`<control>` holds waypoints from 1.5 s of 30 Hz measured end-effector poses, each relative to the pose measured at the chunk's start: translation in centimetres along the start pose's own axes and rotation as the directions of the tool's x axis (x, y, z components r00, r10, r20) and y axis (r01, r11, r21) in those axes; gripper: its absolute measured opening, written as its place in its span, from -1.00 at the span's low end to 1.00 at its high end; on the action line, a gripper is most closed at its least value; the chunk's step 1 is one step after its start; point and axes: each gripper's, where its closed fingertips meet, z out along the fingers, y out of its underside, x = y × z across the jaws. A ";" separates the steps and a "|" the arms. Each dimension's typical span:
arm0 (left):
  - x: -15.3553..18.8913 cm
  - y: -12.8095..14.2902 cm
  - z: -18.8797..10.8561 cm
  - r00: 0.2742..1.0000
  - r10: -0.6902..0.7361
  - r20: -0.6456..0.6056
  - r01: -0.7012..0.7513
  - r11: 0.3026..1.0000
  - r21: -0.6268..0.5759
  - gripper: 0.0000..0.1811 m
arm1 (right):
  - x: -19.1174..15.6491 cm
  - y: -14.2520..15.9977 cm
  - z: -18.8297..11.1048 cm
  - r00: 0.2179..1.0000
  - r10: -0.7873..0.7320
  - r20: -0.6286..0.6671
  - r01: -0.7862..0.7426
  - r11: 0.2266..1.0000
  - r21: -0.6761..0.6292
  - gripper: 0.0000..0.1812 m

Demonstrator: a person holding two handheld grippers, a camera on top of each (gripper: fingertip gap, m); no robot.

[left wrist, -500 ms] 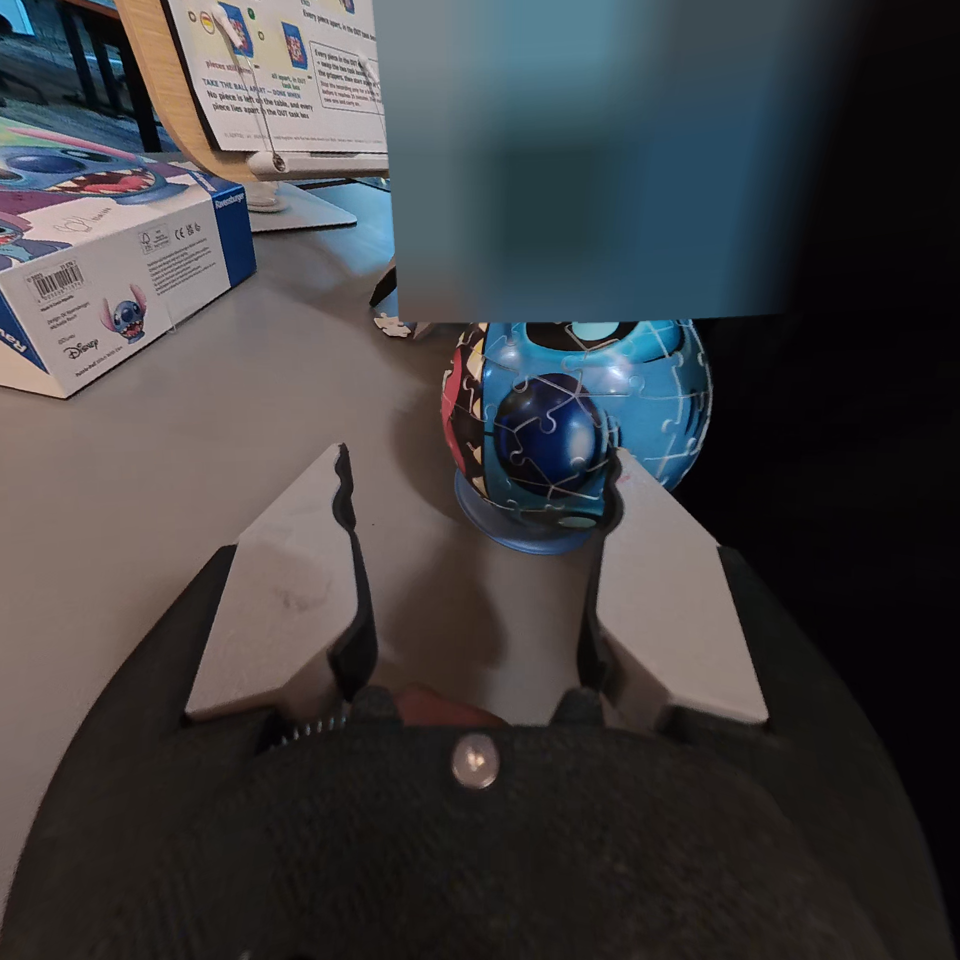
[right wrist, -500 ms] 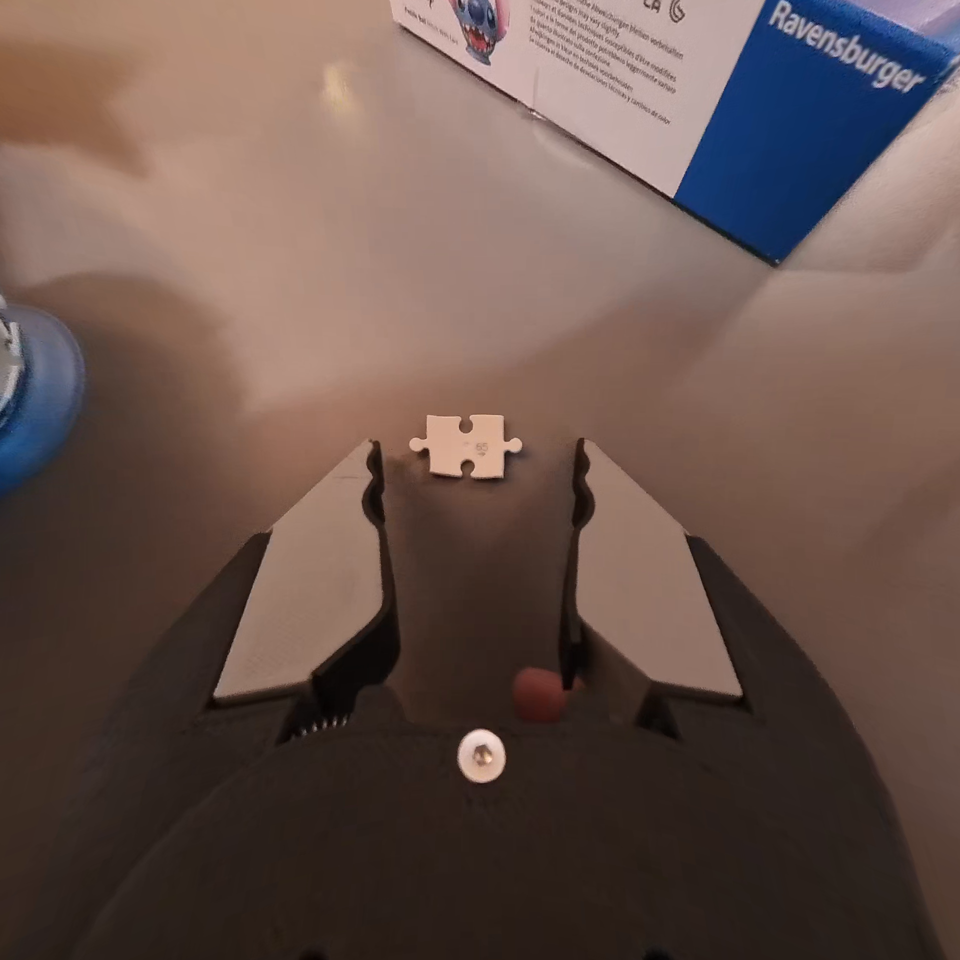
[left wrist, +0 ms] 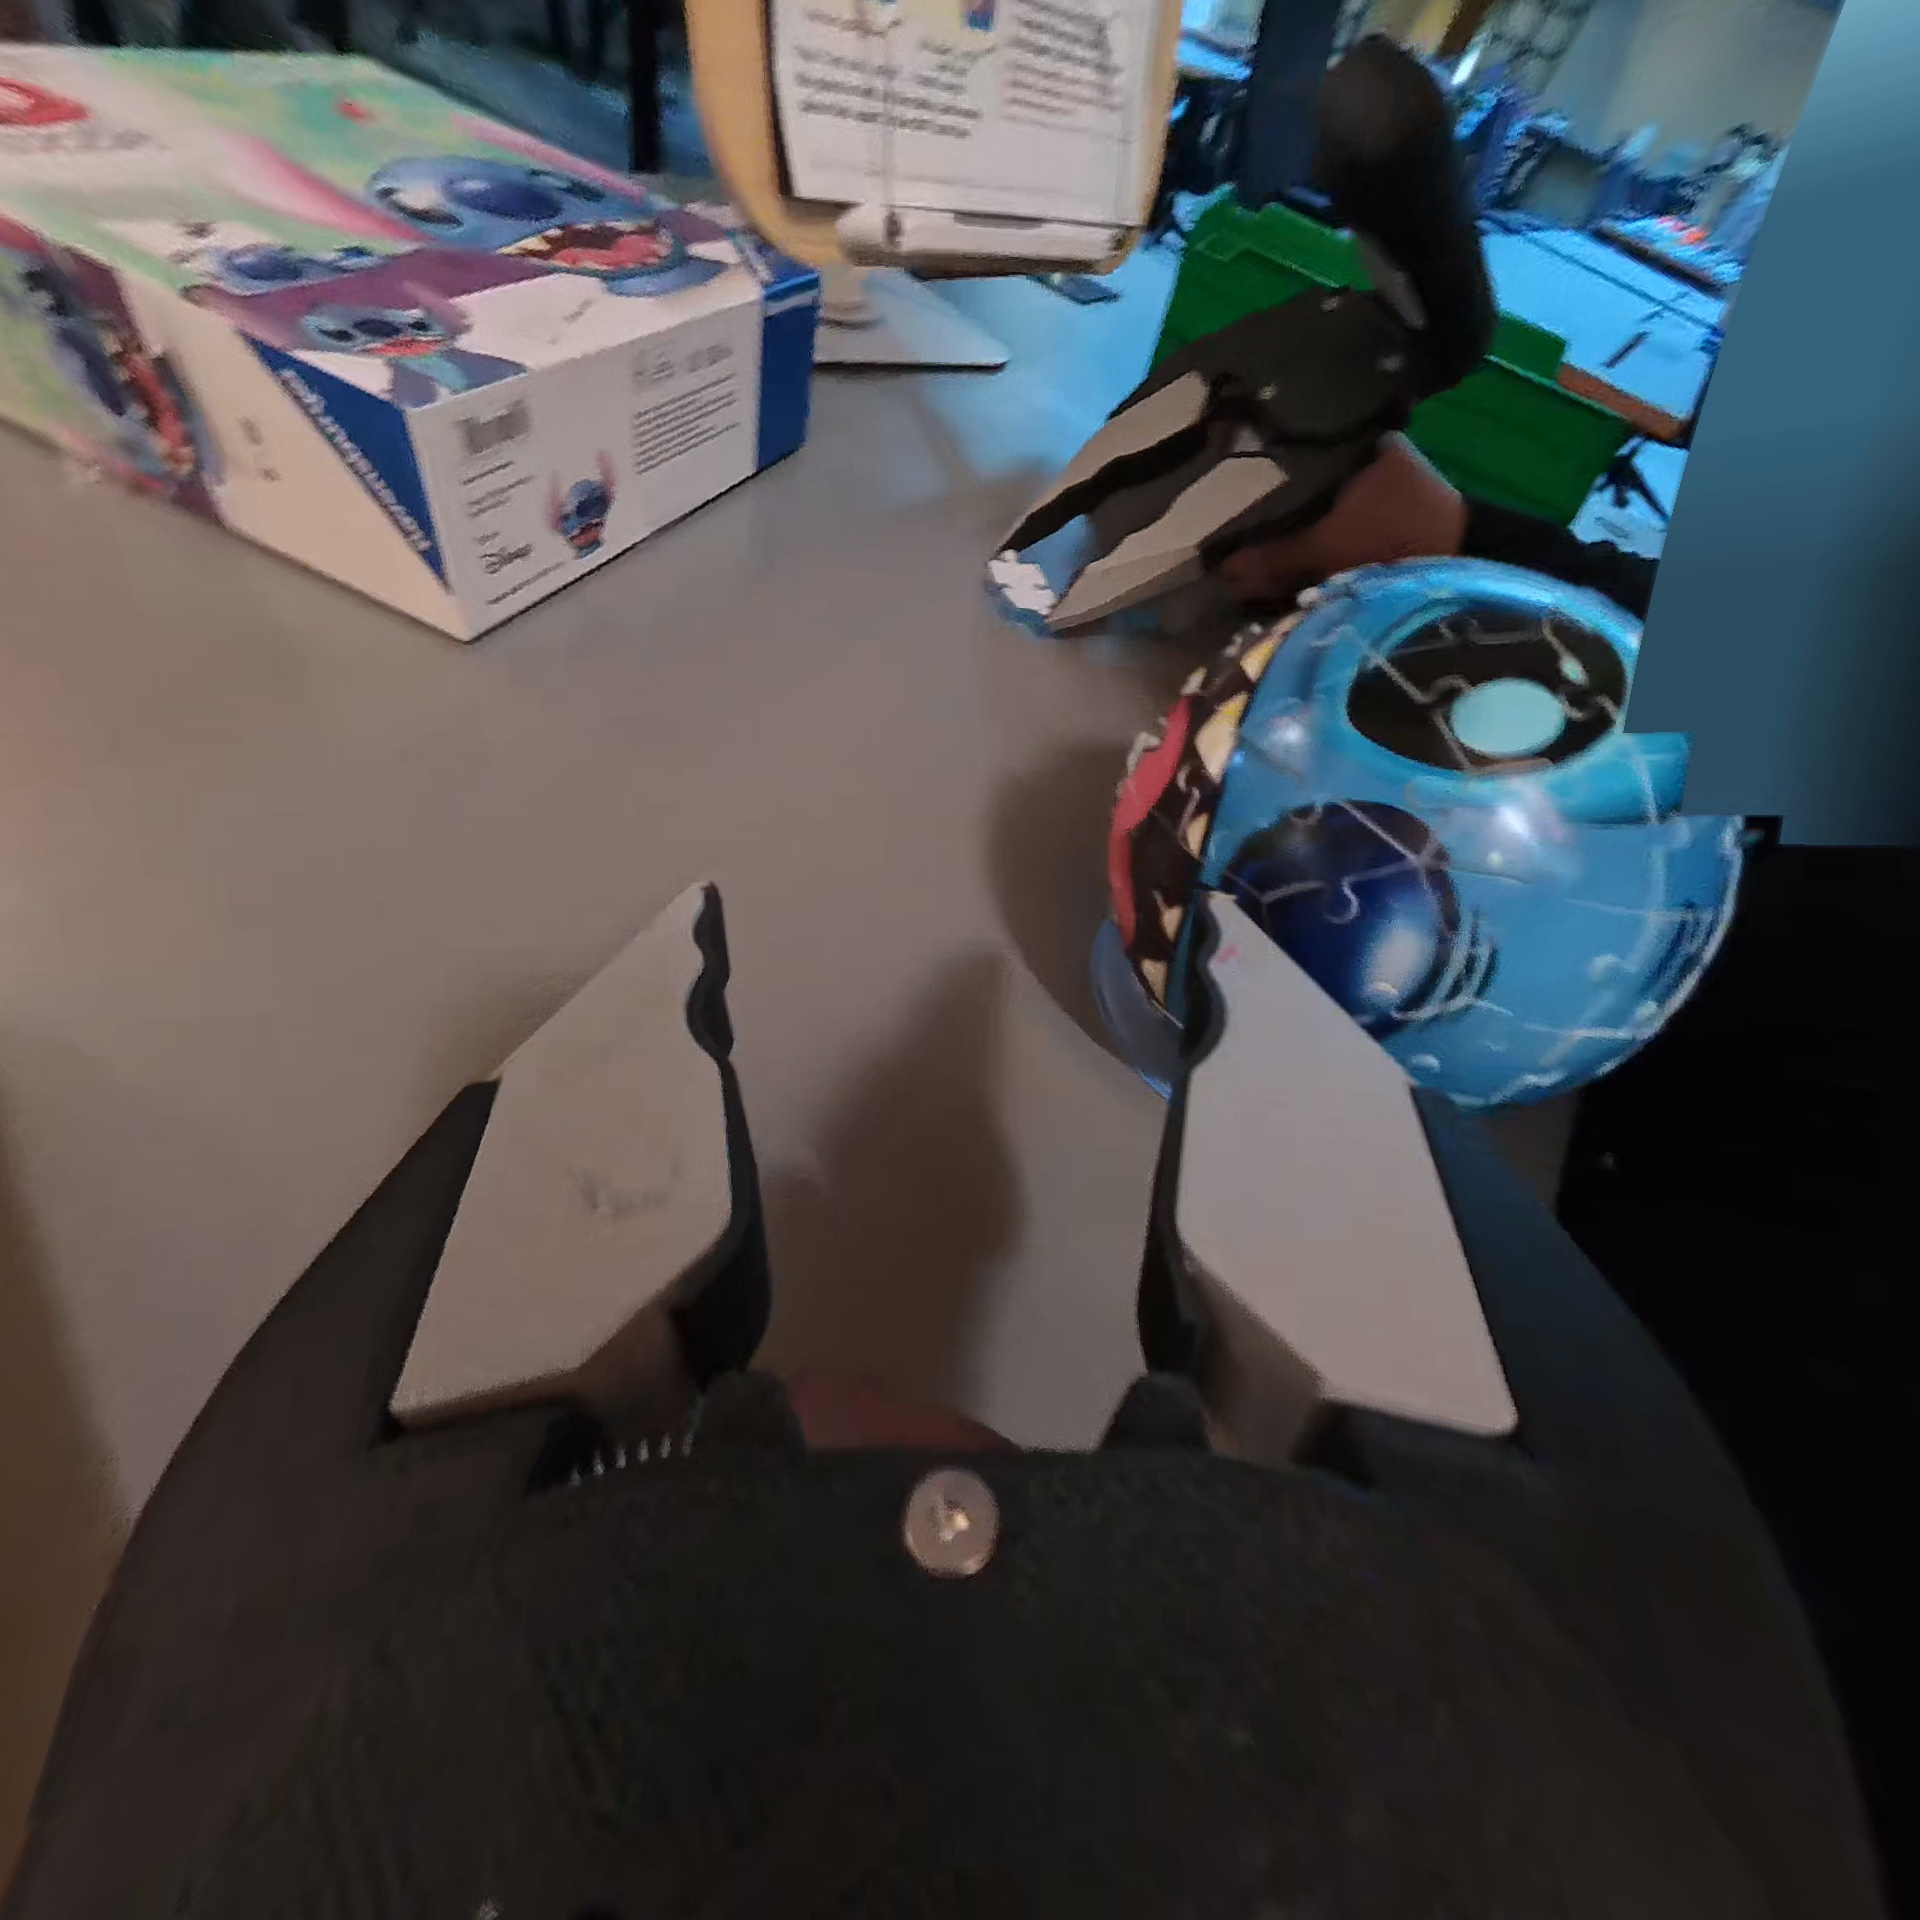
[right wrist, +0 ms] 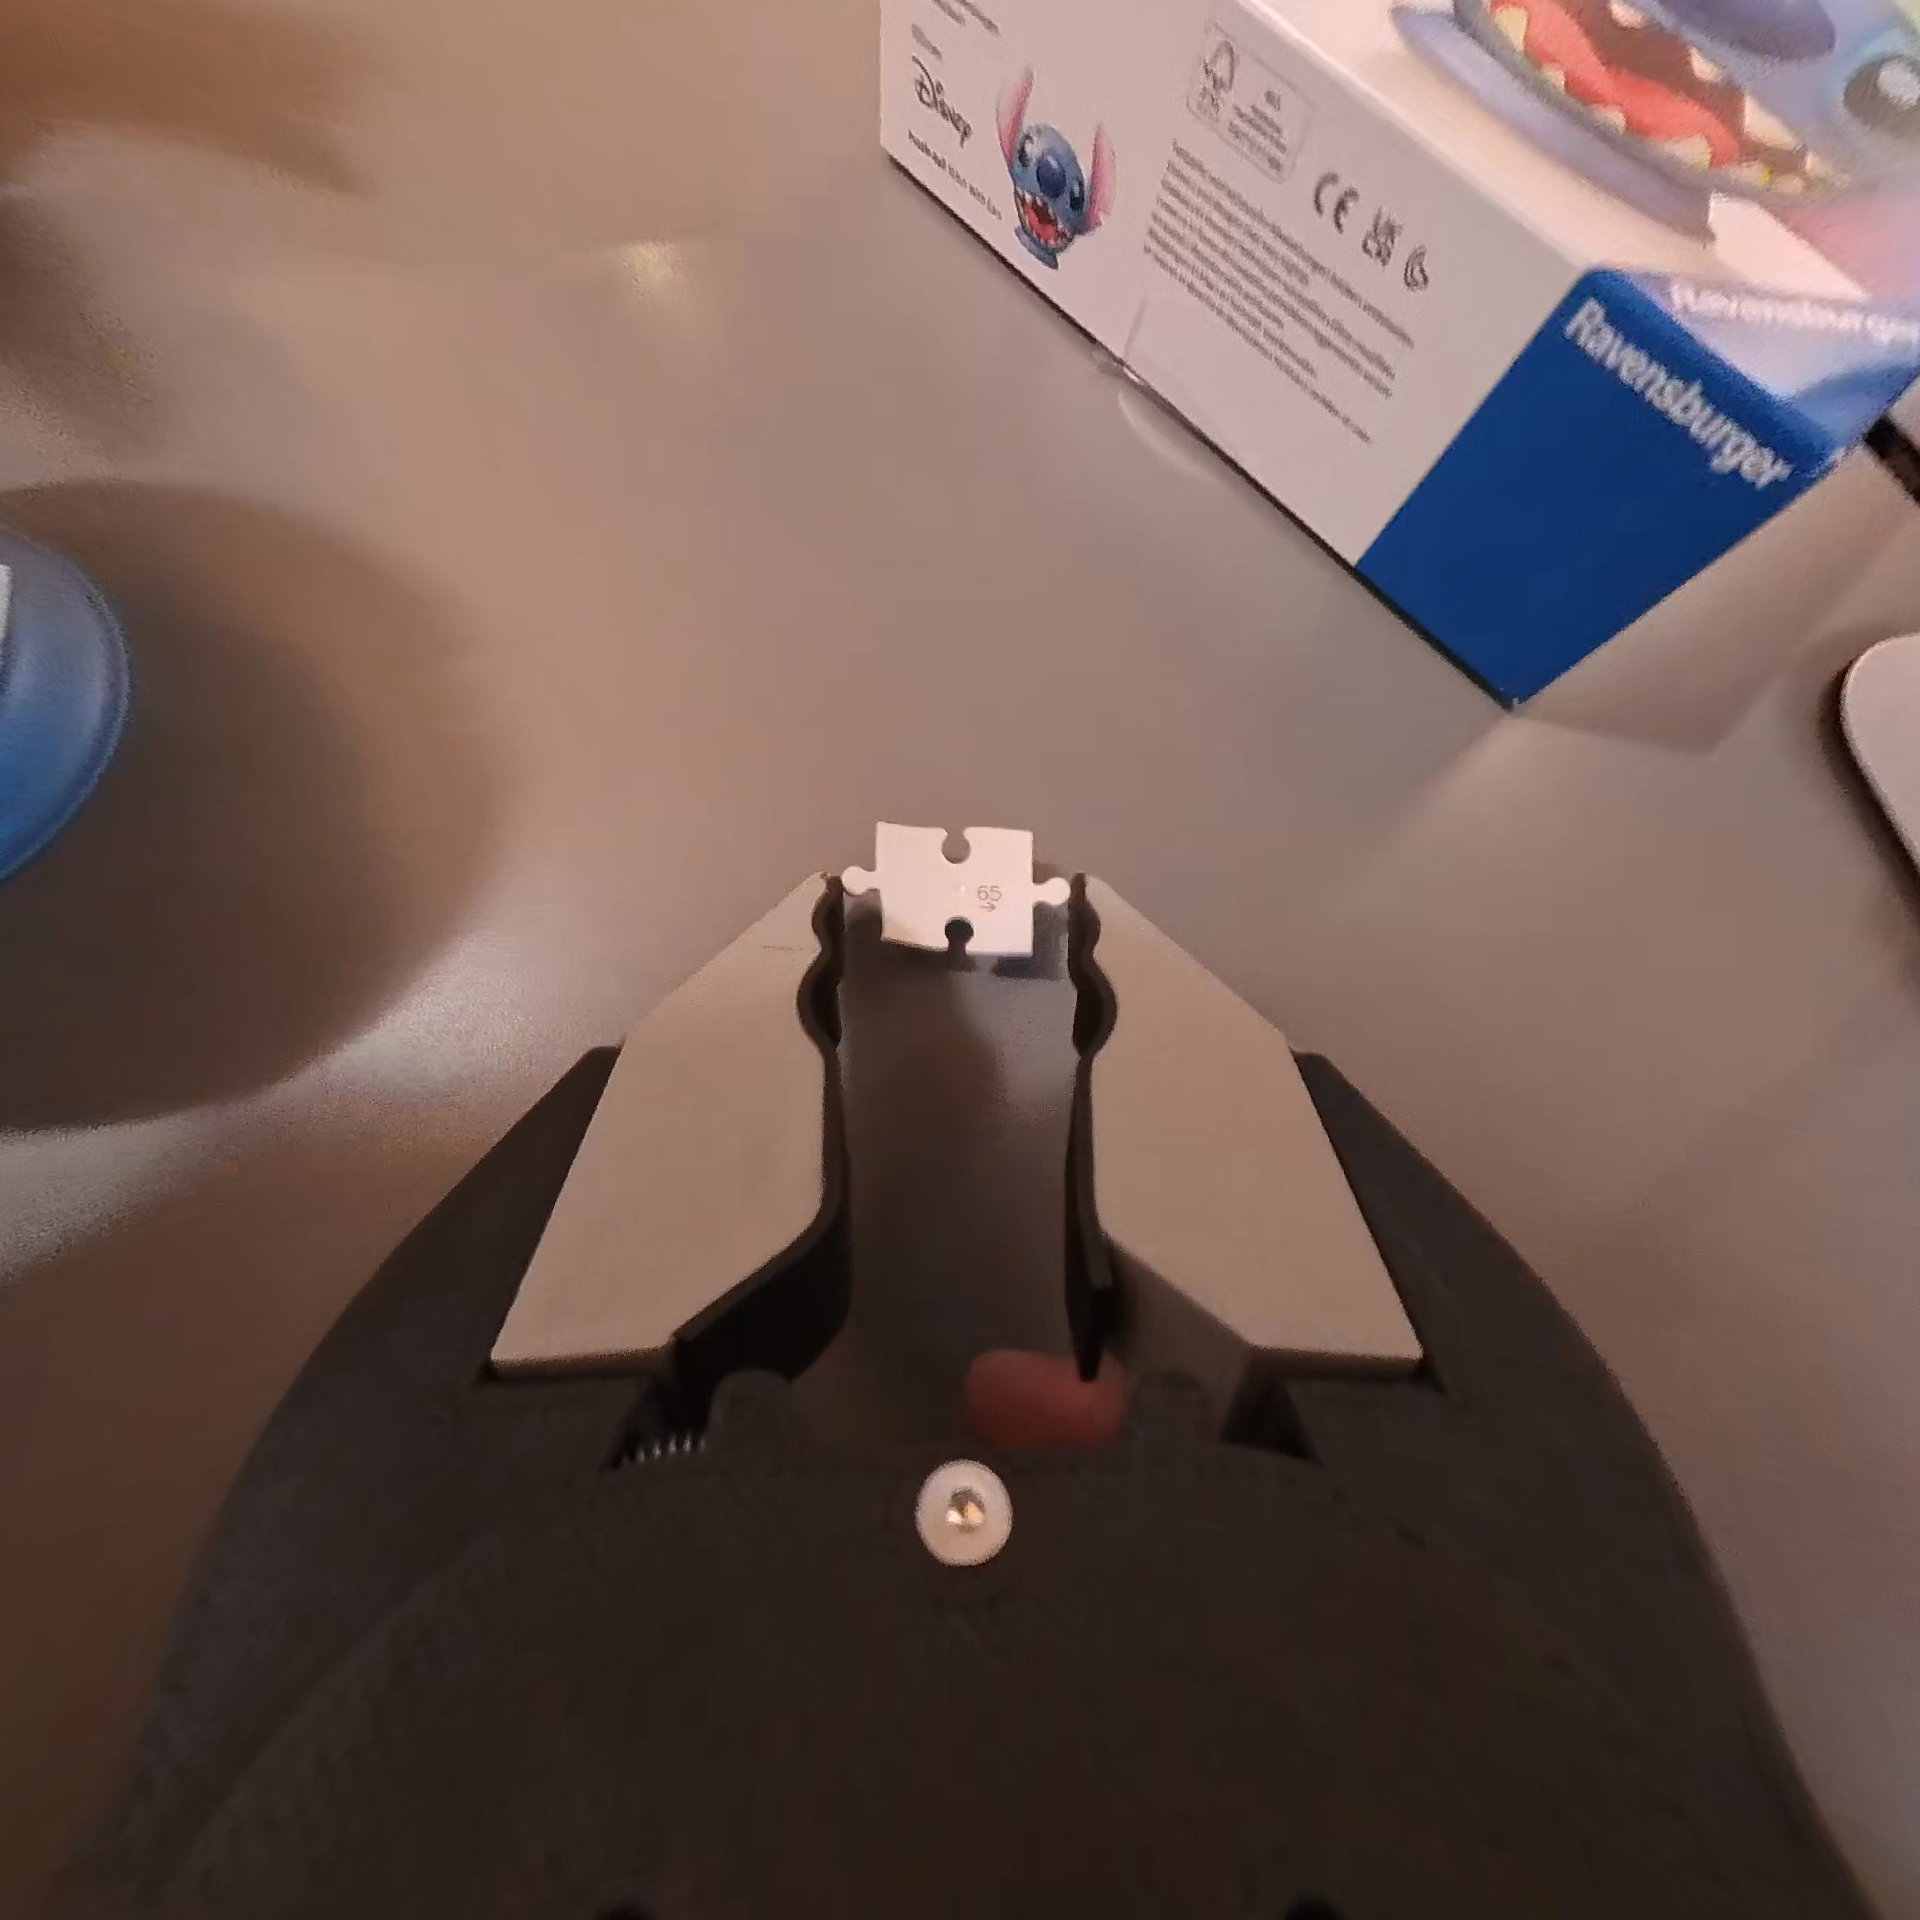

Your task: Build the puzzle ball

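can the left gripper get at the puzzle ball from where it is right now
Probably yes. The left gripper is open and empty, and the puzzle ball sits just beyond its right finger, with nothing between them.

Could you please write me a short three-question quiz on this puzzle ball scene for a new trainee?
1. True or false: the left gripper is clamped on the puzzle ball.
2. What sits between the fingertips of the right gripper?
A. a white puzzle piece
B. the blue stand
C. nothing
3. Fill in: the puzzle box lies on the grey ____.

Key
1. False: its jaws are apart with only bare table between them; the ball is beside its right finger.
2. A: the puzzle piece, blank side up, is pinched at its side tabs.
3. table.
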 end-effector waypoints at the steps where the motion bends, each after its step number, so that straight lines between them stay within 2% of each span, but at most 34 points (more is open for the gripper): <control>1: -0.2 -0.5 -0.1 1.000 -0.019 0.013 0.019 1.000 -0.013 -0.05 | -0.1 -0.4 0.0 1.000 -0.018 -0.006 0.018 1.000 0.009 -0.56; 6: -0.3 -5.6 -0.6 0.998 -0.053 0.026 0.053 0.999 -0.013 -0.24 | -0.9 -4.3 -0.5 0.992 -0.128 -0.018 0.129 0.985 0.116 -0.56; 10: -0.3 -8.9 3.1 1.000 0.014 -0.007 -0.014 0.997 -0.082 -0.38 | -2.0 -8.3 -0.7 0.982 -0.190 -0.009 0.188 0.959 0.212 -0.55; 12: -1.1 -9.1 6.0 0.999 -0.018 -0.029 0.013 0.989 -0.149 -0.39 | -2.5 -10.1 -0.7 0.975 -0.223 -0.023 0.221 0.943 0.249 -0.55; 16: -0.7 -8.9 10.0 0.947 -0.248 -0.205 0.193 0.947 -0.256 -0.40 | -3.8 -11.9 -0.5 0.960 -0.277 -0.048 0.279 0.921 0.273 -0.55; 19: -0.5 -8.6 11.1 0.901 -0.340 -0.269 0.257 0.919 -0.300 -0.41 | -4.1 -12.2 -0.4 0.946 -0.310 -0.089 0.323 0.909 0.264 -0.55; 23: -0.5 -8.0 12.3 0.889 -0.365 -0.277 0.273 0.907 -0.321 -0.41 | -4.5 -12.5 -0.6 0.936 -0.338 -0.098 0.351 0.893 0.282 -0.55; 27: 0.5 -7.7 12.8 0.874 -0.364 -0.321 0.259 0.909 -0.325 -0.59 | -4.6 -12.8 -0.5 0.929 -0.356 -0.104 0.371 0.880 0.297 -0.56; 30: 1.0 -7.7 13.0 0.869 -0.344 -0.356 0.240 0.922 -0.304 -0.98 | -4.9 -12.8 -0.2 0.926 -0.365 -0.094 0.376 0.878 0.296 -0.56; 32: 0.6 -7.6 13.2 0.884 -0.314 -0.347 0.218 0.933 -0.287 -1.00 | -4.8 -12.5 0.1 0.922 -0.377 -0.095 0.387 0.876 0.289 -0.56; 35: 0.1 -7.7 13.0 0.910 -0.230 -0.345 0.159 0.962 -0.222 -1.00 | -4.8 -12.0 -0.2 0.931 -0.364 -0.022 0.353 0.888 0.295 -0.52; 40: -0.2 -7.2 12.5 0.948 -0.028 -0.318 -0.021 0.988 -0.150 -1.00 | -3.4 -12.9 -1.4 0.967 -0.172 0.187 0.093 0.926 0.367 -0.71; 43: 0.0 -6.6 12.4 0.951 0.086 -0.296 -0.129 0.983 -0.129 -1.00 | -4.9 -13.1 -1.1 0.922 -0.101 0.373 -0.030 0.943 0.330 -0.74; 45: 0.2 -6.3 12.4 0.944 0.156 -0.290 -0.197 0.973 -0.117 -1.00 | -5.1 -13.4 -0.4 0.916 -0.087 0.391 -0.047 0.945 0.323 -0.77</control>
